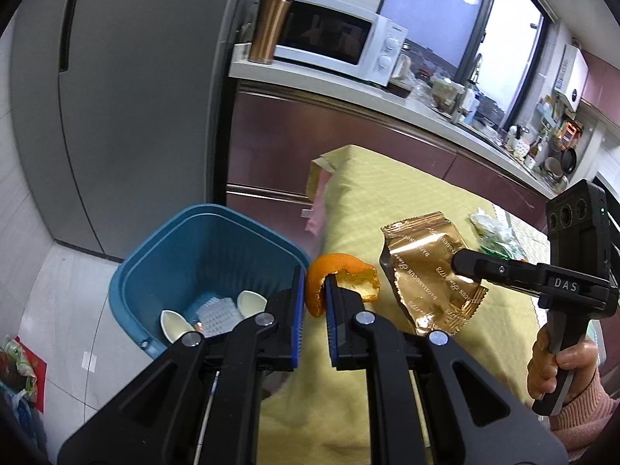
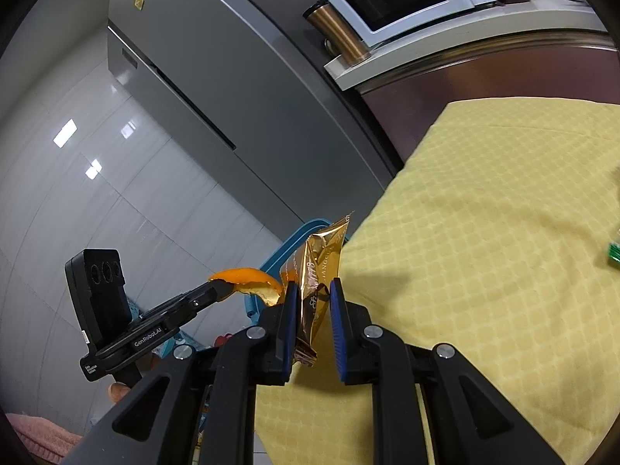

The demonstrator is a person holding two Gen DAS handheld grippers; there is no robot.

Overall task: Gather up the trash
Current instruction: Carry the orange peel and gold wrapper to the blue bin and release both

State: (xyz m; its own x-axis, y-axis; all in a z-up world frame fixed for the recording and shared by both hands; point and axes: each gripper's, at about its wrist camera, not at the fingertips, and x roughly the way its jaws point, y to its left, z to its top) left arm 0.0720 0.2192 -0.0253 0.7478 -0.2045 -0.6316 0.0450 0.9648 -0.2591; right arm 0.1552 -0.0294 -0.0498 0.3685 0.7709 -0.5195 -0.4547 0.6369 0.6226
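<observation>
The left gripper [image 1: 314,294] was nipped tight on a curled orange peel [image 1: 341,275], held just beside the rim of the blue plastic bin [image 1: 155,259]. The right gripper [image 2: 314,302] was pinched on a crinkled gold foil wrapper [image 2: 321,263] above the yellow quilted tablecloth [image 2: 484,232]. White scraps [image 1: 211,314] lay in the bin, too small to identify. Beyond stood a grey fridge [image 1: 135,97] and white microwave [image 1: 337,38]; green packaging [image 2: 614,254] was cut off at the frame's edge.

A curled orange peel [image 1: 341,277] hung beside a crinkled gold wrapper [image 1: 430,271], right of the open blue bin [image 1: 201,267].
</observation>
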